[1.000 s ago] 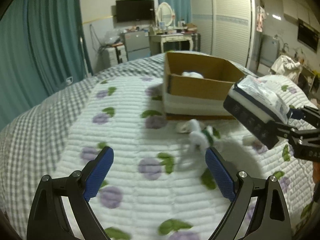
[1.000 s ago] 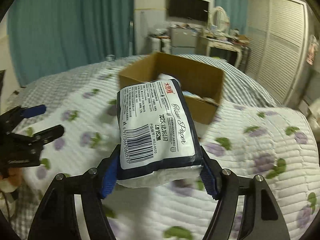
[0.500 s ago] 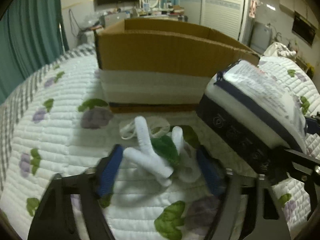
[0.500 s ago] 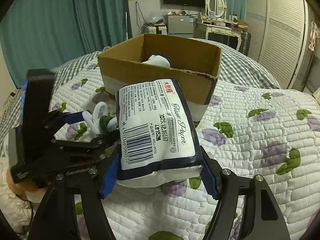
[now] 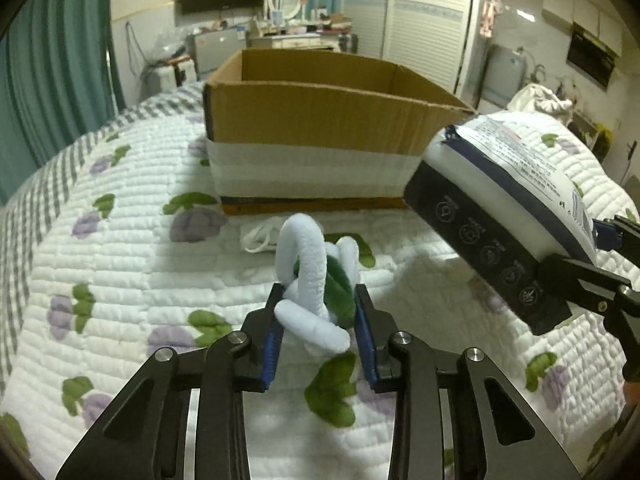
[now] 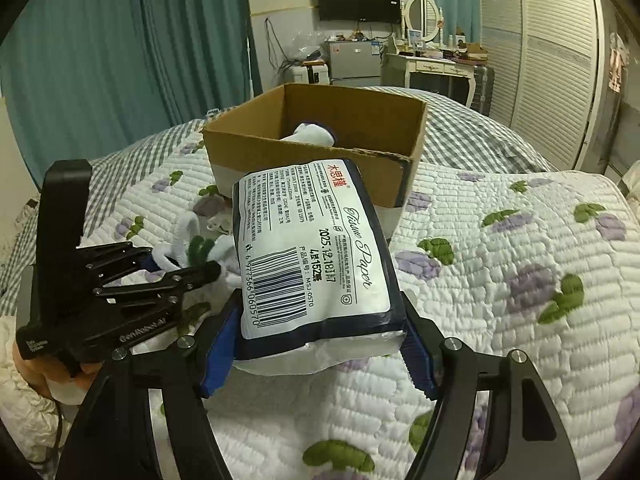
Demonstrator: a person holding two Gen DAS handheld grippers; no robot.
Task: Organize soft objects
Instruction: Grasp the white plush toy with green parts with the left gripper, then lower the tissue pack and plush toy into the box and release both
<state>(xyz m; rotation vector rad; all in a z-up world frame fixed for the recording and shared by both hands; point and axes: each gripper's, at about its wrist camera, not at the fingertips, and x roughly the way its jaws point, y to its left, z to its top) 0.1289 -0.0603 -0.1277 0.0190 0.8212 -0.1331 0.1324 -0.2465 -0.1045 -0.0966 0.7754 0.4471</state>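
- Left gripper (image 5: 318,334): fingers narrow, clamped on the plush toy (image 5: 316,280), a tangle of white loops with a dark green piece in the middle. Blue pads press both sides of it.
- Toy sits low over the quilt (image 5: 120,264), just in front of the cardboard box (image 5: 320,120); can't tell if its underside touches the bedding.
- Small white loop of cord (image 5: 258,234) lies on the quilt between toy and box.
- Right gripper (image 6: 320,344): fingers spread to the width of the tissue pack (image 6: 316,252) and holding it by its near end, barcode side up, far end tilted up toward the box.
- In the left wrist view the tissue pack (image 5: 508,208) hangs in the air to the right of the toy, just beside the box's near right corner, clear of the quilt.
- Cardboard box (image 6: 316,140) stands open on the bed; a white soft item (image 6: 310,134) already lies inside.
- Right wrist view shows the left gripper (image 6: 188,268) low at left with the toy (image 6: 192,244) at its tips.
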